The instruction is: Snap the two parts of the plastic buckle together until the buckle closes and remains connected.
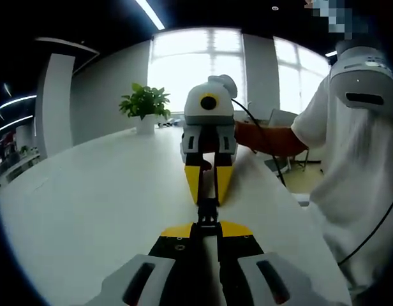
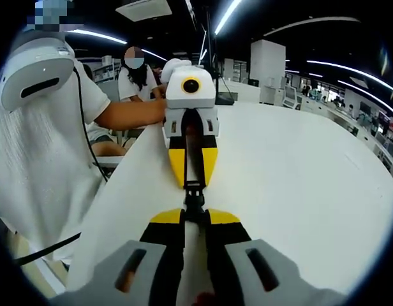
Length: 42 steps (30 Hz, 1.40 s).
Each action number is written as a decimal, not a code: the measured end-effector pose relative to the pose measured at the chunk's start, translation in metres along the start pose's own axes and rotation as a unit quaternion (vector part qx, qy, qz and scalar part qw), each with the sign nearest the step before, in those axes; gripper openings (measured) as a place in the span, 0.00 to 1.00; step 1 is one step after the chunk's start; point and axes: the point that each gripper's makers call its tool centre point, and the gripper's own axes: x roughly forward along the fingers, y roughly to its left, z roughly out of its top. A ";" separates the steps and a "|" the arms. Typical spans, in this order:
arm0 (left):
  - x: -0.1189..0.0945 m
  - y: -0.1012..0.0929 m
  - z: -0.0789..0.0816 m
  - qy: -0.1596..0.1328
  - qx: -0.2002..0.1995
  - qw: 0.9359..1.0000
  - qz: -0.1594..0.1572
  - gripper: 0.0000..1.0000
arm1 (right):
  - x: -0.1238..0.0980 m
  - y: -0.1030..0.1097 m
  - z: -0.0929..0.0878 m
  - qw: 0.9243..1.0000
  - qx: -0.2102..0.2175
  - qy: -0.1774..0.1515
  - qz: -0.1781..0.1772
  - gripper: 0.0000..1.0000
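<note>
Big white table (image 1: 88,204) runs under everything, lots of bare top to the left in the left gripper view and to the right in the right gripper view; its near edge sits close on the person's side, w/ the person (image 1: 349,178) in white right up against it, so room to move is across the table, not toward the body. Potted plant (image 1: 144,107) stands far off by the window, well apart from the work. Left gripper (image 1: 207,224) and right gripper (image 2: 195,215) face each other nose to nose above the table, roughly on one line; each shows as the opposing one in the other's view (right gripper at (image 1: 208,182), left gripper at (image 2: 192,167)). Both look pinched narrow, each on a strap end of the black buckle (image 1: 208,213), also at (image 2: 194,196), which sits btwn the yellow tips, long axis along the same line as the jaws. Both about equally near, since it spans the gap. Can't tell from either view if the two halves are fully clicked or just touching; too small and dark. Judgement: next move is a straight push along that shared axis, keeping both halves level so the prongs don't skew; any sideways drift prob jams it.
</note>
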 end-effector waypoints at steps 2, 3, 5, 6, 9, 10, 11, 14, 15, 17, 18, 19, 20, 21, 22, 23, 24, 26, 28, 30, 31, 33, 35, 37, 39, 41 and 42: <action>0.001 0.000 0.001 0.003 0.001 1.000 -0.001 0.11 | 0.000 0.000 0.000 1.000 -0.001 -0.002 0.001 0.12; 0.002 0.000 0.001 0.005 0.001 1.000 -0.002 0.11 | 0.000 0.000 0.000 1.000 -0.001 -0.003 0.002 0.12; 0.005 -0.001 0.002 0.010 0.003 1.000 -0.005 0.11 | 0.001 0.001 0.000 1.000 -0.002 -0.004 0.003 0.12; 0.005 -0.001 0.003 0.015 0.003 1.000 -0.006 0.11 | 0.001 0.001 0.000 1.000 -0.002 -0.003 0.004 0.12; 0.005 -0.001 0.003 0.028 0.003 1.000 -0.008 0.11 | 0.000 0.001 0.000 1.000 -0.003 -0.001 0.004 0.12; 0.005 -0.001 0.003 0.031 0.004 0.999 -0.008 0.11 | 0.000 0.001 0.000 1.000 -0.003 -0.001 0.004 0.12; 0.005 -0.001 0.003 0.034 0.004 0.999 -0.008 0.11 | 0.000 0.001 0.000 1.000 -0.003 -0.002 0.004 0.12; 0.004 -0.001 0.002 0.037 0.003 0.999 -0.009 0.11 | 0.000 0.001 0.000 1.000 -0.003 -0.005 0.004 0.12; 0.004 -0.001 0.002 0.037 0.003 0.999 -0.010 0.11 | 0.000 0.001 0.000 1.000 -0.004 -0.006 0.005 0.12; 0.005 -0.001 0.002 0.039 0.003 0.999 -0.011 0.11 | 0.000 0.001 0.000 1.000 -0.004 -0.006 0.006 0.11; 0.005 -0.001 0.002 0.040 0.003 0.999 -0.012 0.10 | 0.000 0.002 0.000 1.000 -0.004 -0.006 0.006 0.11; 0.005 -0.001 0.003 0.042 0.001 0.999 -0.012 0.10 | 0.001 0.001 0.000 1.000 -0.004 -0.004 0.006 0.11; 0.005 -0.001 0.003 0.044 0.001 0.999 -0.012 0.10 | 0.001 0.001 0.000 1.000 -0.004 -0.002 0.006 0.11; 0.005 -0.001 0.003 0.045 0.002 0.999 -0.012 0.10 | 0.001 0.001 0.000 1.000 -0.006 0.000 0.006 0.11; 0.005 -0.001 0.003 0.047 0.001 0.999 -0.012 0.10 | 0.001 0.001 0.000 1.000 -0.006 0.002 0.007 0.11; 0.005 -0.001 0.003 0.049 0.001 0.999 -0.012 0.10 | 0.001 0.001 0.000 1.000 -0.005 0.003 0.007 0.11; 0.005 -0.001 0.003 0.050 0.002 0.999 -0.012 0.10 | 0.001 0.002 -0.001 1.000 -0.005 0.002 0.007 0.11; 0.005 -0.001 0.003 0.051 0.000 0.999 -0.012 0.10 | 0.002 0.002 0.000 1.000 -0.008 -0.002 0.008 0.11; 0.005 -0.001 0.003 0.051 0.000 0.999 -0.013 0.10 | 0.002 0.003 0.000 1.000 -0.008 -0.004 0.009 0.11; 0.005 -0.001 0.003 0.050 0.001 0.999 -0.014 0.10 | 0.002 0.003 0.000 1.000 -0.009 -0.005 0.011 0.11; 0.005 -0.001 0.003 0.051 0.002 0.999 -0.015 0.10 | 0.002 0.003 0.000 1.000 -0.010 -0.005 0.011 0.11; 0.005 -0.001 0.003 0.053 0.002 0.998 -0.017 0.10 | 0.003 0.003 0.001 1.000 -0.012 -0.003 0.015 0.10; 0.005 -0.001 0.003 0.056 0.005 0.998 -0.018 0.10 | 0.003 0.003 0.001 1.000 -0.015 0.000 0.019 0.10; 0.005 -0.001 0.003 0.059 0.007 0.998 -0.022 0.09 | 0.004 0.003 0.001 1.000 -0.019 0.004 0.024 0.10; 0.005 -0.001 0.003 0.060 0.008 0.998 -0.024 0.09 | 0.004 0.003 0.002 0.999 -0.022 0.007 0.030 0.10; 0.005 -0.001 0.003 0.059 0.007 0.998 -0.026 0.09 | 0.005 0.002 0.002 0.999 -0.024 0.008 0.035 0.10; 0.005 -0.001 0.003 0.058 0.009 0.998 -0.029 0.09 | 0.005 0.002 0.002 0.999 -0.026 0.009 0.041 0.10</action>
